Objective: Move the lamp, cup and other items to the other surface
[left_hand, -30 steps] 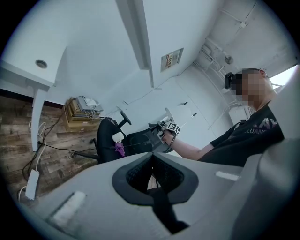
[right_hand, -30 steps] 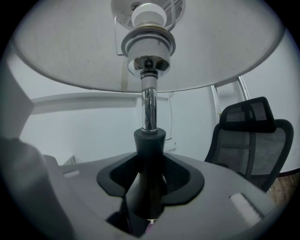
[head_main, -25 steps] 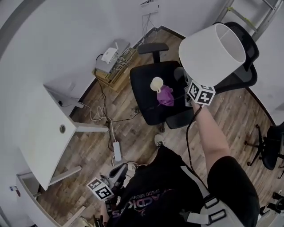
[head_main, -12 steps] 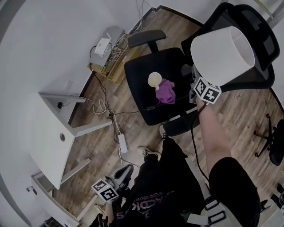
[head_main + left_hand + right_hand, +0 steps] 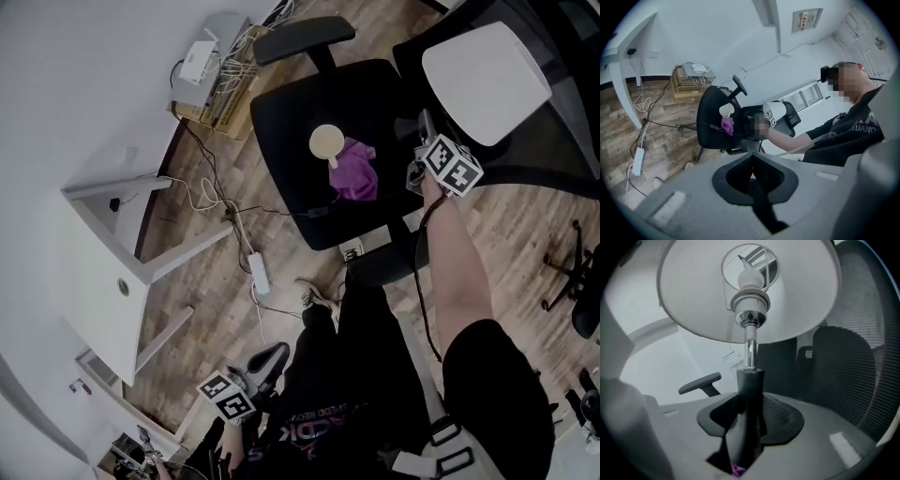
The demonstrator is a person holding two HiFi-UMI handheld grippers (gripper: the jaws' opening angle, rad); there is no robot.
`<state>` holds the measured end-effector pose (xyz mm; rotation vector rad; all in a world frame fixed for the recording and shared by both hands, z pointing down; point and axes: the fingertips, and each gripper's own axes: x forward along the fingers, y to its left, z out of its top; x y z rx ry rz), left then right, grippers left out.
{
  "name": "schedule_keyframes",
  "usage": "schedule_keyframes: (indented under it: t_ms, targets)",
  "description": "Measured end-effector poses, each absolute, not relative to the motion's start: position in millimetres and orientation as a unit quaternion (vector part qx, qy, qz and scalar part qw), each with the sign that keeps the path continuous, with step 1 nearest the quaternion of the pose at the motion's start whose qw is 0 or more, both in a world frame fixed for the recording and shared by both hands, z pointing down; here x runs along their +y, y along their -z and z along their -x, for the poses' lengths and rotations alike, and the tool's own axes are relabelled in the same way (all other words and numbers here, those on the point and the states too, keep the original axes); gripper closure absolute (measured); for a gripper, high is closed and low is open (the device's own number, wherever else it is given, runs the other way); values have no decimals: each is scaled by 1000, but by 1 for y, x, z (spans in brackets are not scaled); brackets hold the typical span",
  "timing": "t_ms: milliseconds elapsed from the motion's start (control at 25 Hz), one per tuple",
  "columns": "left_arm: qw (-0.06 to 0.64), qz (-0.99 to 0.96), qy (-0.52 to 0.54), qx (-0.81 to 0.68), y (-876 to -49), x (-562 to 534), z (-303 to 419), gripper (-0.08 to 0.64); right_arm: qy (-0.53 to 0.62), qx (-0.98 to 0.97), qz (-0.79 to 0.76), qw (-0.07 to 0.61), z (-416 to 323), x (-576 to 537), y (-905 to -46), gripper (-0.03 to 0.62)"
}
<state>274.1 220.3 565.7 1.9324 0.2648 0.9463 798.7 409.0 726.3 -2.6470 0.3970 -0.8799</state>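
White lamp (image 5: pixel 693 301) base hidden within right tool (image 5: pixel 749 416).

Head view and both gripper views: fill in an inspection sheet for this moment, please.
Surface: black chair seat carries things; white desk stands to its left.
Job's things: lamp gripped by its stem; cup and purple cloth side by side on the seat.
Clutter: white box on a wooden crate.
Grippers: right gripper shut on the lamp; left gripper shut, empty, held low.
Cables: black cord across the seat; power strip on the floor.
Surroundings: wood floor, ladder.
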Motion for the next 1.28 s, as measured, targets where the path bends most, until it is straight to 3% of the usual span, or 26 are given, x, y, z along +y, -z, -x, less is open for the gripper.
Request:
schedule_keyframes:
  t_ms: [160,640,1120,1280]
  targets:
    - [468,-778,-405,105,-576,219,-277,557,320,116,921,189,-807,410,-754,434]
    - [474,-758,-441,76,-595,218,-258,557,374,122,910,131,-804,378,-841,434]
    - [497,-748,-434,72,-605,221,-249,557,366,122,917,106,-799,378,-848,430]
    - [502,-752,-422,67,-603,221,-246,557,386,114,912,80,-793,383,-852,390]
